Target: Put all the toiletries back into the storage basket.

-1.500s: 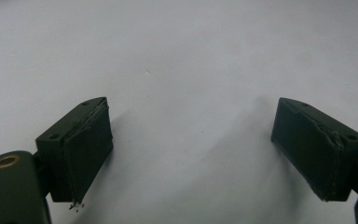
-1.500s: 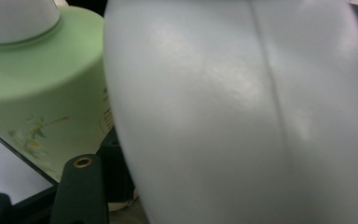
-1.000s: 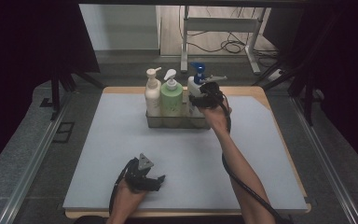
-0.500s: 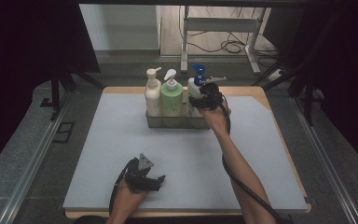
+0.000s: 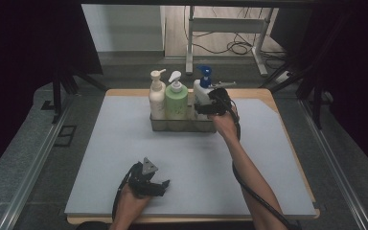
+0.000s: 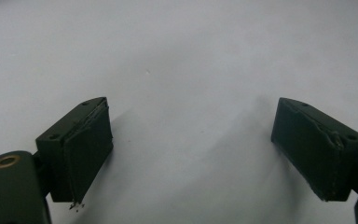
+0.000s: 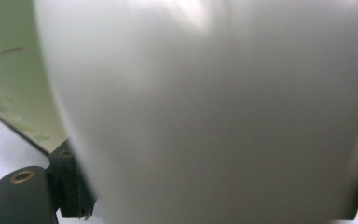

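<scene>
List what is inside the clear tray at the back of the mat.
Clear tray holds three pump bottles: cream bottle, green bottle, blue-pump white bottle. Right gripper covers that one's lower body; bottle bases are unclear.

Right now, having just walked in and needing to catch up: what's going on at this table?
A person works with two handheld grippers. The right gripper has its jaws around the white bottle with the blue pump, which stands in a clear tray beside a green bottle and a cream bottle. The left gripper rests open on the grey mat, holding nothing.
</scene>
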Tool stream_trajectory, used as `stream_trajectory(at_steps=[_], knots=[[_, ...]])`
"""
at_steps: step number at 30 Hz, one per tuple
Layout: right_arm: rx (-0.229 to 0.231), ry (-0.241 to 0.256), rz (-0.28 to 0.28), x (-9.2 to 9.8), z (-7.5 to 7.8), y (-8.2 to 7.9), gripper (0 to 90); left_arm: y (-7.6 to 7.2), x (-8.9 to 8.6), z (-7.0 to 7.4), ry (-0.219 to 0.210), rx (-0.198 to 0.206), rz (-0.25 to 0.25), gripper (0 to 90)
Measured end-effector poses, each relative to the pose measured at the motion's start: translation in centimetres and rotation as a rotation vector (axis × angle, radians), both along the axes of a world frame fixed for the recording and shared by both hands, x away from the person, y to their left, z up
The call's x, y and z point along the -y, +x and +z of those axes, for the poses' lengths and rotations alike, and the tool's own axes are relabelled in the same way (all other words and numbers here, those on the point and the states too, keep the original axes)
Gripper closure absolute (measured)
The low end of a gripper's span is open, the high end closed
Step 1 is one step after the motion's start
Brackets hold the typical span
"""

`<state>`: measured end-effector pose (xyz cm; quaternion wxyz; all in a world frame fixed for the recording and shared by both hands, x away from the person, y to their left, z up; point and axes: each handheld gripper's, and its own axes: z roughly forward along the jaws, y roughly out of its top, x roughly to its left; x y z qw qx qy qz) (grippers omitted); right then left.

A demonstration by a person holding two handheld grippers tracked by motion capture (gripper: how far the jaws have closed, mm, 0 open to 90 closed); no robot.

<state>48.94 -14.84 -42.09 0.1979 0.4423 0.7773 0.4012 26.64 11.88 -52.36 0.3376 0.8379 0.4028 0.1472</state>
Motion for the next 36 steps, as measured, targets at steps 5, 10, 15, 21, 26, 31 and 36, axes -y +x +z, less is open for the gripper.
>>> stream_trajectory(at_steps=[5,10,15,21,26,31,36], knots=[[0.001,0.013,0.035,0.9,0.2,-0.8,13.6,0.0,0.0,0.0,0.0,0.0,0.0,12.2],[-0.003,0.02,0.079,1.4,0.3,-1.6,13.8,0.0,0.0,0.0,-0.001,0.001,0.0,12.1],[-0.005,-0.018,0.126,1.7,0.4,-2.6,15.5,0.0,0.0,0.0,0.0,0.001,-0.001,12.1],[-0.005,0.005,0.135,2.7,0.6,-3.4,22.1,0.0,0.0,0.0,-0.003,0.003,0.0,12.1],[0.0,0.017,0.138,3.5,0.7,-4.1,28.1,0.0,0.0,0.0,-0.002,0.003,-0.001,12.1],[-0.002,0.027,0.133,4.4,0.9,-4.5,35.9,0.0,0.0,-0.1,-0.008,0.003,0.002,12.1],[-0.015,0.024,0.122,5.3,0.9,-4.6,44.3,0.0,0.0,-0.1,-0.01,0.003,0.004,12.1]])
